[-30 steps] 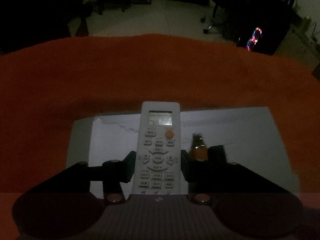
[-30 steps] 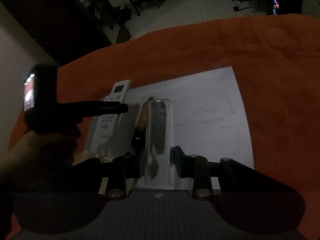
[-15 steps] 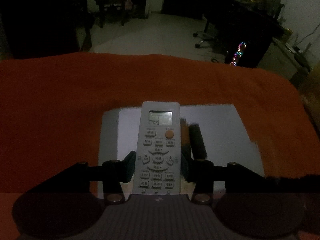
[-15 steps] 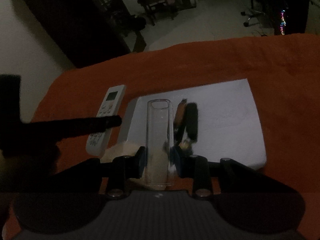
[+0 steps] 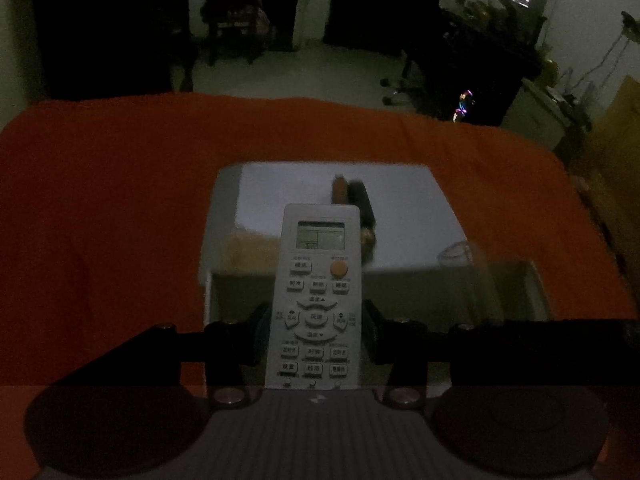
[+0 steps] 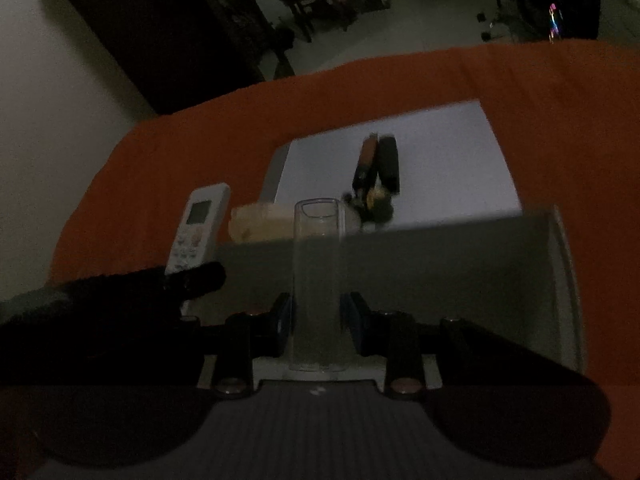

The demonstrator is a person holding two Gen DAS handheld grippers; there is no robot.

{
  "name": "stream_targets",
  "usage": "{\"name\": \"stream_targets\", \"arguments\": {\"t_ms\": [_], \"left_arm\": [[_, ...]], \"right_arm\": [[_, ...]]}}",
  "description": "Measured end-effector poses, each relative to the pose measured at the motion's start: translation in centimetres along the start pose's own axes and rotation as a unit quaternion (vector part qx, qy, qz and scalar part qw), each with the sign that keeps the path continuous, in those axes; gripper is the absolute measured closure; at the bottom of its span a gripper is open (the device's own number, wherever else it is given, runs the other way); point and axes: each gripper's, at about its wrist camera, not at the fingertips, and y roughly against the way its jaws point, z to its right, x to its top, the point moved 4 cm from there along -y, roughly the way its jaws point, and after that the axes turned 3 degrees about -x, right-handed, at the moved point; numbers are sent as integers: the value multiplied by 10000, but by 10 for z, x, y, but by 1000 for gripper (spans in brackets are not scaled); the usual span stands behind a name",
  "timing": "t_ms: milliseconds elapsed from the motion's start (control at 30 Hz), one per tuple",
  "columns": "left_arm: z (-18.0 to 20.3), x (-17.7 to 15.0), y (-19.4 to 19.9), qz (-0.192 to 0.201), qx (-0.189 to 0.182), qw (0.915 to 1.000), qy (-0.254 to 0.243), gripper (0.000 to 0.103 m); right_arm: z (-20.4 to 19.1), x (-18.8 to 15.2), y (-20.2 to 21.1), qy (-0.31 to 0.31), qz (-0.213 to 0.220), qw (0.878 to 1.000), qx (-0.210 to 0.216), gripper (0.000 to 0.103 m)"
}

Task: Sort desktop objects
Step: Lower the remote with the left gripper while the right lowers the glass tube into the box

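My left gripper (image 5: pixel 316 324) is shut on a white remote control (image 5: pixel 318 292) with an orange button, held above the near edge of a white sheet (image 5: pixel 404 200). My right gripper (image 6: pixel 318 314) is shut on a clear plastic tube-like case (image 6: pixel 319 276) standing up between its pads. From the right wrist view the remote control (image 6: pixel 198 232) and the dark left gripper arm (image 6: pixel 132 292) show at the left. On the sheet lie a brown and a black stick-shaped thing (image 6: pixel 380 160) side by side.
An orange cloth (image 5: pixel 100 208) covers the table. A grey box-like tray (image 6: pixel 460 264) lies just below both grippers, its white rim (image 6: pixel 566 280) at the right. A pale lump (image 6: pixel 260 226) sits at its far left corner. Beyond the table are dark chairs and floor.
Both grippers have drawn back and risen with their loads. The white sheet and the sticks now sit farther off, and the grey tray has come into view beneath.
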Motion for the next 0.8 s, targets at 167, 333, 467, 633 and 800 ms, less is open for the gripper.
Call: {"name": "stream_targets", "arguments": {"t_ms": [167,333,467,633,800], "left_arm": [[5,-36,-9,-353,-24,9994,-4,62],[11,-58,-21,-463,-2,9989,-82,62],[9,-78,-29,-484,292,9984,-98,62],[0,-91,-39,-553,325,9979,-38,62],[1,-102,-50,-581,426,9972,-220,62]], "right_arm": [[12,-31,-8,-67,-170,9997,-178,70],[22,-62,-32,-87,-467,9982,-356,70],[18,-84,-54,33,-636,9966,-519,70],[17,-96,-64,87,-546,9967,-589,70],[17,-109,-71,317,-601,9941,-840,70]]}}
